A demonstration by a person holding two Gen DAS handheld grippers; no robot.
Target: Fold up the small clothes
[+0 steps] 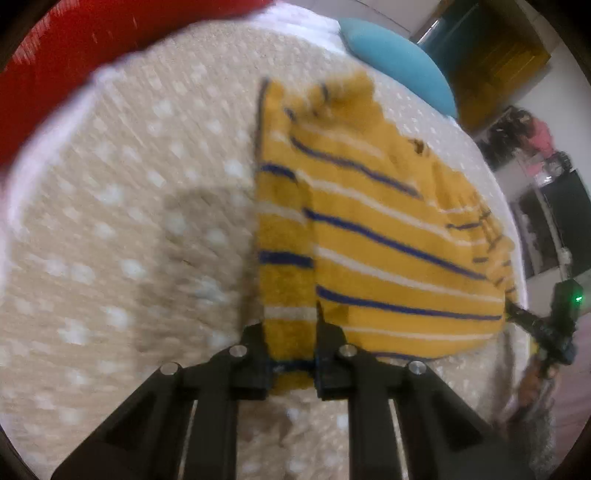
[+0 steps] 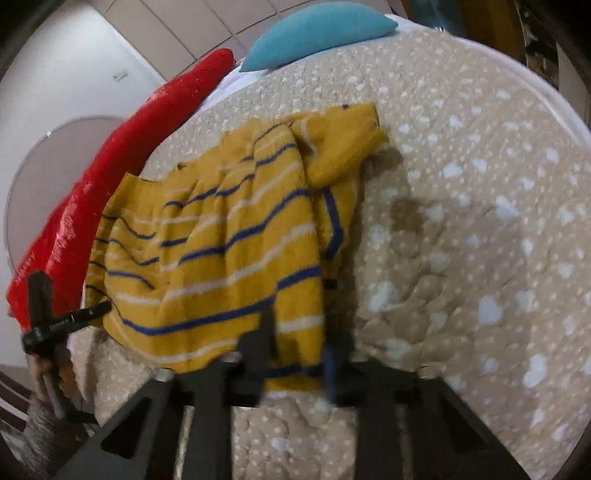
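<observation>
A small mustard-yellow top (image 1: 369, 229) with blue and white stripes lies rumpled on a beige spotted bedspread (image 1: 129, 221). In the left wrist view my left gripper (image 1: 291, 347) is shut on the top's near hem, and a strip of cloth runs up between its fingers. In the right wrist view the same top (image 2: 221, 240) spreads to the left, with my right gripper (image 2: 297, 354) shut on its near corner. The right gripper (image 1: 561, 325) shows at the right edge of the left wrist view. The left gripper (image 2: 55, 325) shows at the far left of the right wrist view.
A red cushion (image 2: 129, 155) lies along the bed's far side and a blue pillow (image 2: 317, 33) sits at the head. The bedspread (image 2: 480, 221) stretches bare to the right of the top. A hand (image 2: 48, 373) holds the left gripper. Dark furniture (image 1: 554, 221) stands beyond the bed.
</observation>
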